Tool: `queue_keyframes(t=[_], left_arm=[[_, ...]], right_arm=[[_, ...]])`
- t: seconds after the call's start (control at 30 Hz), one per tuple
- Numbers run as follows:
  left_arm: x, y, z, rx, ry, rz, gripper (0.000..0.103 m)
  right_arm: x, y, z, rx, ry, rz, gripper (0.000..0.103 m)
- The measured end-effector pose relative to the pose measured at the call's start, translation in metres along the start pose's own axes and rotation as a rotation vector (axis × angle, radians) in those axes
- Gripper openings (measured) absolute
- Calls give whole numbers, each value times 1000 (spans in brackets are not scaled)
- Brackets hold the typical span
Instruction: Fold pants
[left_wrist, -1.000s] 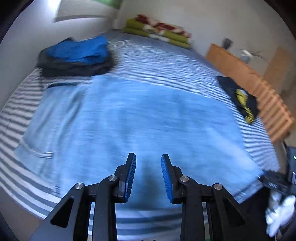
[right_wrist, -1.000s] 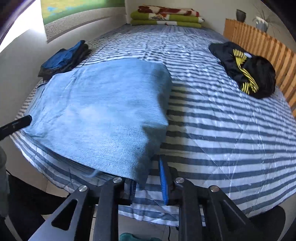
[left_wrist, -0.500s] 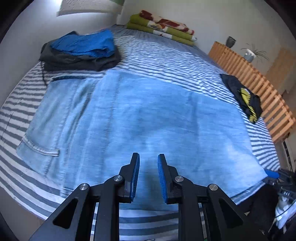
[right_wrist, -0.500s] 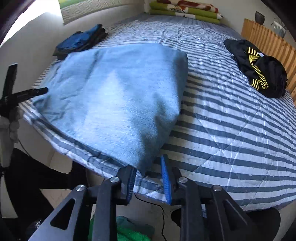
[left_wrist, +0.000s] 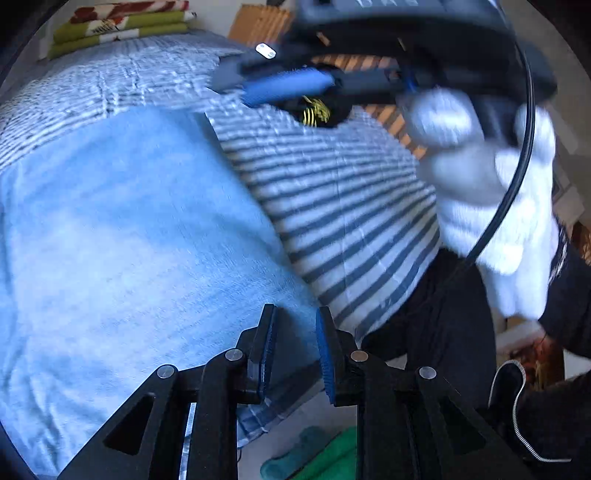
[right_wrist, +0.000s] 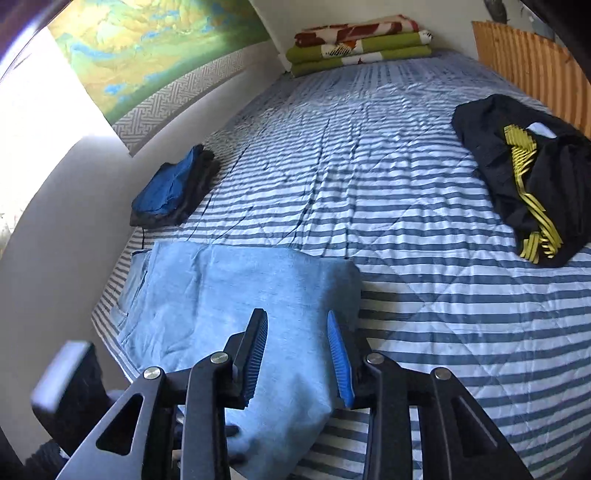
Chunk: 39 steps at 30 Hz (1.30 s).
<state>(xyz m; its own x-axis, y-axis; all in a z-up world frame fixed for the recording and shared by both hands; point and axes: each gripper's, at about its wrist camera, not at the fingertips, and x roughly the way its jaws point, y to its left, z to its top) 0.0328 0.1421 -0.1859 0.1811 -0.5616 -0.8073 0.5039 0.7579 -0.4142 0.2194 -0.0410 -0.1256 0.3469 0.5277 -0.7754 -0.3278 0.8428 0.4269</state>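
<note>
— What does this fold need?

— A grip on both near corners of the light-blue denim pants (right_wrist: 236, 295) before lifting. Carry them over level, so the edges meet squarely. The left gripper (left_wrist: 295, 350) has its jaws parted, and they have just been closing. The denim corner shows between them, but the pads aren't pressing it. The right gripper (right_wrist: 297, 350) is the same: released, jaws just narrowing, cloth in the gap but unpinched.

— And the pants themselves?

— They're already doubled into a broad slab with soft wrinkles and a pocket seam at the left. They lie at the near left corner of the blue-and-white striped quilt (right_wrist: 406, 221), with the near edge drooping over the side.
</note>
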Motion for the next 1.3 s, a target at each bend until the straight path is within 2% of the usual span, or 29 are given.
queue_keyframes(t=[0.03, 0.1, 0.17, 0.2, 0.27, 0.33, 0.4, 0.43, 0.5, 0.53, 0.57, 0.63, 0.67, 0.73, 0.83, 0.9, 0.93, 0.97, 1.0, 1.07, 1.1, 1.2, 1.3], left_arm=[[9, 1, -10, -16, 21, -9, 22], [8, 7, -19, -46, -28, -36, 22], [9, 14, -16, -81, -15, -72, 22], [10, 14, -15, -88, -12, -77, 22], [13, 9, -15, -66, -15, -63, 22], [12, 5, -15, -51, -12, -51, 22], [8, -1, -16, -64, -17, -55, 23], [4, -3, -16, -76, -22, -66, 24], [-11, -11, -14, -79, -63, -79, 24], [-21, -15, -12, -60, -106, -61, 27], [-30, -20, -6, -37, -158, -21, 29], [-53, -15, -3, -52, -238, 53, 41], [-64, -4, -4, -86, -268, 72, 43], [-84, 31, -13, -191, -309, 165, 45], [-100, 83, -44, -374, -295, 319, 45], [-94, 110, -76, -526, -198, 380, 43], [-97, 119, -95, -577, -210, 363, 34], [-106, 121, -106, -592, -239, 360, 34], [-111, 117, -111, -600, -228, 406, 34], [-120, 100, -110, -558, -239, 469, 36], [-121, 91, -105, -530, -250, 464, 37], [-108, 47, -68, -396, -263, 402, 42], [-71, 2, -16, -275, -254, 316, 46]], right_arm=[[16, 3, 0, -22, 38, 19, 29], [47, 9, -2, -80, 104, 17, 28], [75, 9, 0, -108, 165, 29, 28], [88, 3, 8, -114, 173, 11, 24], [104, -23, 32, -88, 123, -110, 3], [114, -62, 58, 29, 101, -215, 10], [104, -85, 65, 128, 106, -112, 10], [93, -88, 64, 130, 92, -86, 10], [69, -89, 54, 105, 61, -67, 17], [59, -91, 48, 116, 57, -46, 30], [52, -93, 39, 135, 58, -17, 35], [41, -89, 24, 138, 58, 2, 35], [36, -84, 18, 122, 50, 4, 35], [31, -72, 9, 86, 38, 23, 35], [40, -49, 5, 29, 45, 37, 35], [59, -36, 1, -31, 83, -24, 35], [71, -32, -2, -83, 100, -122, 35], [79, -34, -4, -109, 100, -195, 35], [82, -40, -6, -99, 111, -216, 35], [74, -60, -8, 11, 118, -150, 35], [68, -68, -8, 57, 117, -119, 35], [48, -82, -8, 98, 96, -84, 35], [25, -89, -13, 124, 84, -31, 36]])
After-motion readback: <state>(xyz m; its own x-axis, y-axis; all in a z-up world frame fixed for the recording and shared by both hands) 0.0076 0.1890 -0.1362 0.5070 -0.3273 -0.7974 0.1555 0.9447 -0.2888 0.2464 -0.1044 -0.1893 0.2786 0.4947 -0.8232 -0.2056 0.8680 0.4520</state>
